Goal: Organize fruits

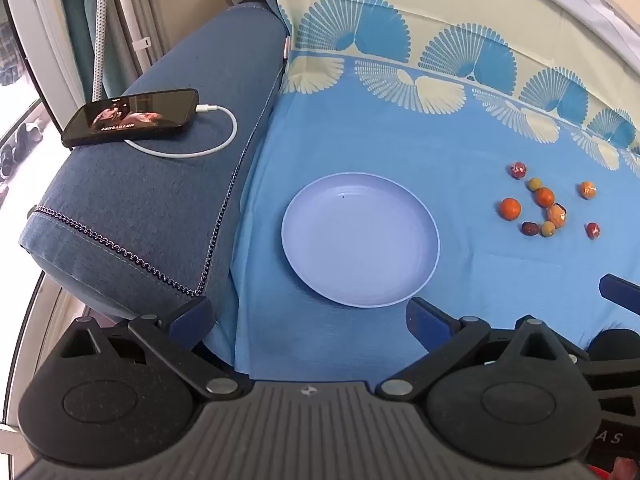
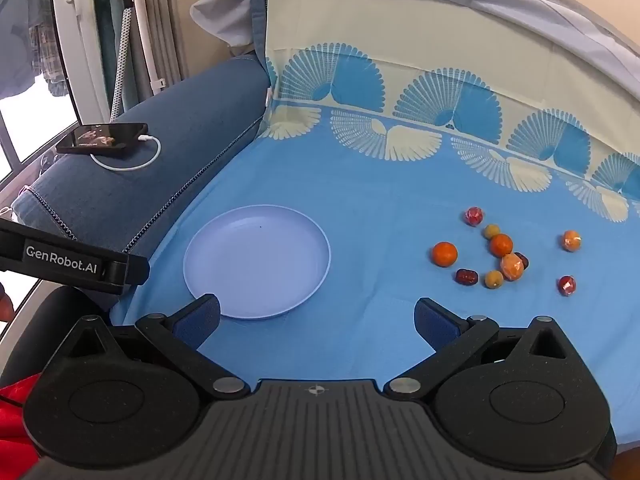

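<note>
An empty pale lilac plate point(image 1: 360, 240) point(image 2: 256, 264) lies on the blue cloth. To its right lies a loose cluster of several small fruits point(image 1: 548, 204) point(image 2: 504, 254): orange ones point(image 2: 444, 254), red wrapped ones point(image 2: 474, 216), dark dates point(image 2: 467, 276) and small yellow-green ones point(image 2: 494, 279). My left gripper point(image 1: 308, 316) is open and empty, just in front of the plate's near rim. My right gripper point(image 2: 316, 316) is open and empty, near the plate's right front edge, well short of the fruits. The left gripper's body point(image 2: 76, 264) shows at the left of the right wrist view.
A dark blue sofa arm point(image 1: 160, 200) point(image 2: 140, 168) rises left of the plate, with a phone point(image 1: 132, 116) point(image 2: 104, 138) and white charging cable point(image 1: 216, 136) on it. A patterned cloth backrest point(image 1: 440, 40) stands behind. Curtains and a window are at far left.
</note>
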`<state>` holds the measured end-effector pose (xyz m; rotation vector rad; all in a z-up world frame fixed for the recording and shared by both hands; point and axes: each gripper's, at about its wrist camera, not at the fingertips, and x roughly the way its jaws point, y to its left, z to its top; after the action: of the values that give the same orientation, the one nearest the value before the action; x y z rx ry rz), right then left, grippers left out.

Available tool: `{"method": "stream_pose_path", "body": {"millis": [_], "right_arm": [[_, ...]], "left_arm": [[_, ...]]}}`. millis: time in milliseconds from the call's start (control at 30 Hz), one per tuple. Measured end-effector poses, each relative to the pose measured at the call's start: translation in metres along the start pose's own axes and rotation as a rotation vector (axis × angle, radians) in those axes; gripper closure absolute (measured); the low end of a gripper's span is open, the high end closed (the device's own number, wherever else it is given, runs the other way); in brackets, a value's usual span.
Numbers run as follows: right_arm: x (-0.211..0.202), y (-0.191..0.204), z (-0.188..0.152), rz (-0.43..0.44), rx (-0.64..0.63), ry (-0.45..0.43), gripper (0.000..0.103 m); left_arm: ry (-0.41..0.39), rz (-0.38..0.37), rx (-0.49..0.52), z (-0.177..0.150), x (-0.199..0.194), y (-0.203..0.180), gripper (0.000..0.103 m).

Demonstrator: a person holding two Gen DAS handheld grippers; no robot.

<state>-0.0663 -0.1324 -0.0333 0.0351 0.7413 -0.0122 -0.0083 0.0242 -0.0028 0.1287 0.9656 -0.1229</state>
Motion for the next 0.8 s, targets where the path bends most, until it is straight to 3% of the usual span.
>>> {"method": "stream_pose_path", "body": {"millis": [800], "right_arm": [[0.002, -0.002, -0.001, 0.004, 0.0, -0.003, 0.0]], "left_arm": [[0.011, -0.002, 0.001, -0.002, 0.003, 0.002, 0.0]]}}
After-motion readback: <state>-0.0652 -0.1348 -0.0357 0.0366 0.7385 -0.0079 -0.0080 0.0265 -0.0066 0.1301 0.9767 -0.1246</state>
